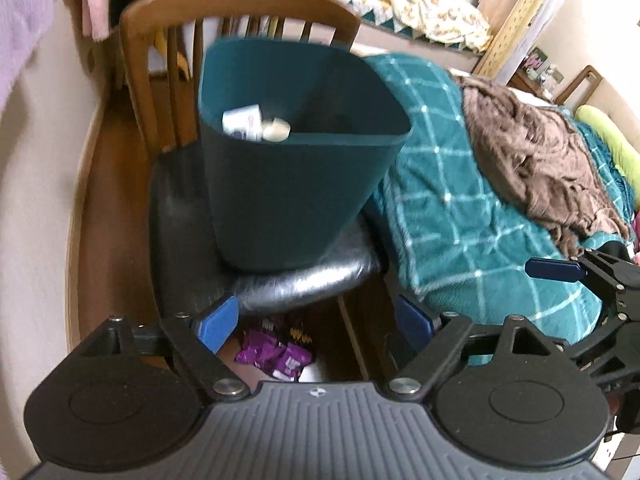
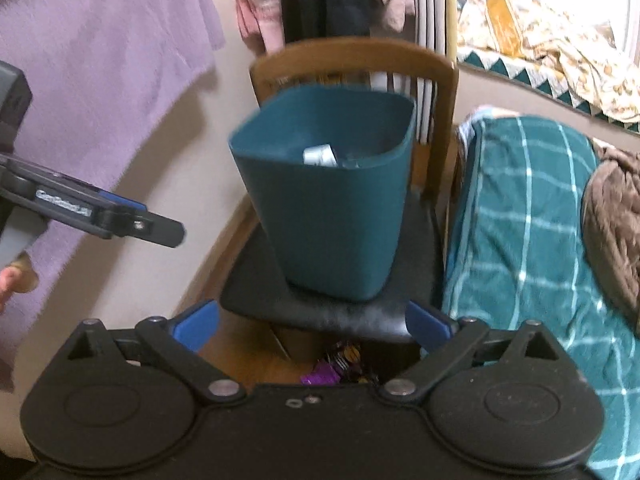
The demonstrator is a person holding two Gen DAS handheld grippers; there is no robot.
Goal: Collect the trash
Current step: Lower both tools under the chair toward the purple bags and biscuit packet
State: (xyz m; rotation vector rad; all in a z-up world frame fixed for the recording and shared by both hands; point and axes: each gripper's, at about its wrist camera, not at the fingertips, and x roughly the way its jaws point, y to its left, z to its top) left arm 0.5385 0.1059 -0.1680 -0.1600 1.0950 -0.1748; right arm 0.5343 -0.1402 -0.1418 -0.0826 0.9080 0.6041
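- A teal bin (image 1: 296,184) stands upright on the black seat of a wooden chair (image 1: 240,12), toward the seat's back edge, close to the backrest.
- Inside the bin lie a white labelled container (image 1: 242,120) and a pale round piece (image 1: 276,130), against the wall on the left in the left wrist view; only the white container (image 2: 320,156) shows in the right wrist view.
- On the floor (image 1: 108,200) below the seat's front edge lies a purple wrapper (image 1: 276,354), crumpled, with a darker printed wrapper (image 1: 300,334) just behind it.
- The left claw (image 1: 314,326) is spread wide, with nothing between its blue pads (image 1: 218,322); the purple wrapper shows in the gap, below it and not touched.
- The right claw (image 2: 314,330) is spread wide too, and empty; the wrappers (image 2: 332,368) sit low in its gap, half hidden by the claw's body.
- Each claw appears at the edge of the other's view: the right one (image 1: 556,270) at the right edge, the left one (image 2: 160,234) at the left edge.
- A bed with a teal checked blanket (image 1: 440,200) stands just beside the chair's right side; a brown throw (image 1: 536,160) lies on it.
- Lilac cloth (image 2: 100,60) and pink garments (image 2: 256,4) hang by the wall left of and behind the chair.
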